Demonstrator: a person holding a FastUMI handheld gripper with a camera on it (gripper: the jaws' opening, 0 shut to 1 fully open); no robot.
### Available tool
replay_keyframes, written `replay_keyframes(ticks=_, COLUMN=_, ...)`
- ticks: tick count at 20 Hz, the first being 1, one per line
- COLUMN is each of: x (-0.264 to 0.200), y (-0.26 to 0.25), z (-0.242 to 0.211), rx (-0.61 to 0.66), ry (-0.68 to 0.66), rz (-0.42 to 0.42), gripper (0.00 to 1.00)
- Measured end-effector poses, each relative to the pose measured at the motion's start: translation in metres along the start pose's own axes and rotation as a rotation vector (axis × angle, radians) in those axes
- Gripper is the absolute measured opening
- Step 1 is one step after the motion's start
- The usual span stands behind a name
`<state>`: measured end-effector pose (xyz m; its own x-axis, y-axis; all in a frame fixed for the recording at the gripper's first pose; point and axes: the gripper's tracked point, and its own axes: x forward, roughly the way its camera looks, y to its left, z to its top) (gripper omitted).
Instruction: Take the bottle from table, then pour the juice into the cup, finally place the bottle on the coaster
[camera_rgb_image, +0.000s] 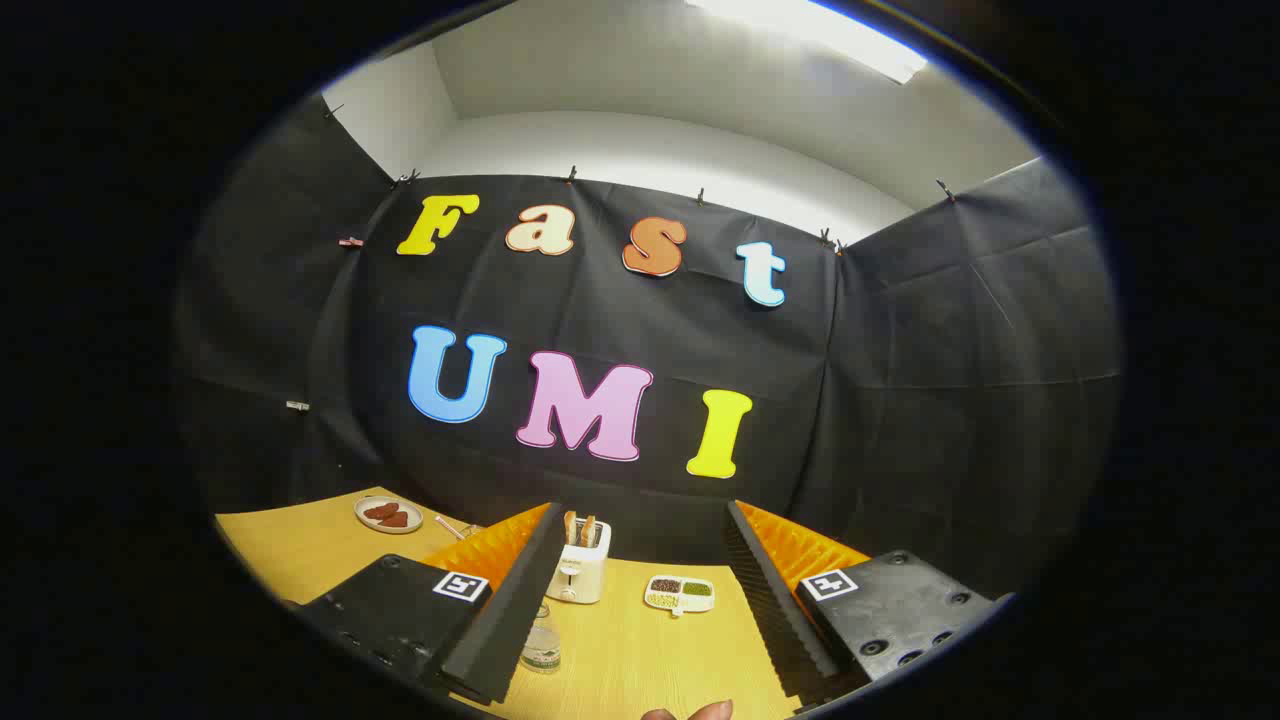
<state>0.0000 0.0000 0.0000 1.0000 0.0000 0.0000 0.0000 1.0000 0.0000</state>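
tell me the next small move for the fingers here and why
Probably tip down and shift toward the clear bottle. The gripper is open with nothing between its fingers, and the bottle stands on the wooden table beside the inner face of the left finger, nearer than the toaster.

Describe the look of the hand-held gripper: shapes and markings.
The hand-held gripper has two long, flat fingers with ribbed inner faces, spread open. Each is mounted on a black block with screw holes, and each block bears a square black-and-white marker.
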Motion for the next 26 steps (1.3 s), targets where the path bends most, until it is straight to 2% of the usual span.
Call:
replay_keyframes(ticks=9, x=-0.01, y=0.013, z=-0.001, rx=-0.027, ry=-0.002, rz=0.019, gripper=0.97)
replay_keyframes(ticks=19, x=-0.019, y=0.035, z=-0.008, rx=0.027, ry=-0.013, rz=0.065, gripper=0.97)
replay_keyframes(ticks=22, x=-0.018, y=0.053, z=-0.025, rx=0.036, ry=-0.028, rz=0.097, gripper=0.97)
replay_keyframes(ticks=26, x=-0.015, y=0.083, z=-0.078, rx=0.04, ry=0.003, rz=0.149, gripper=0.97)
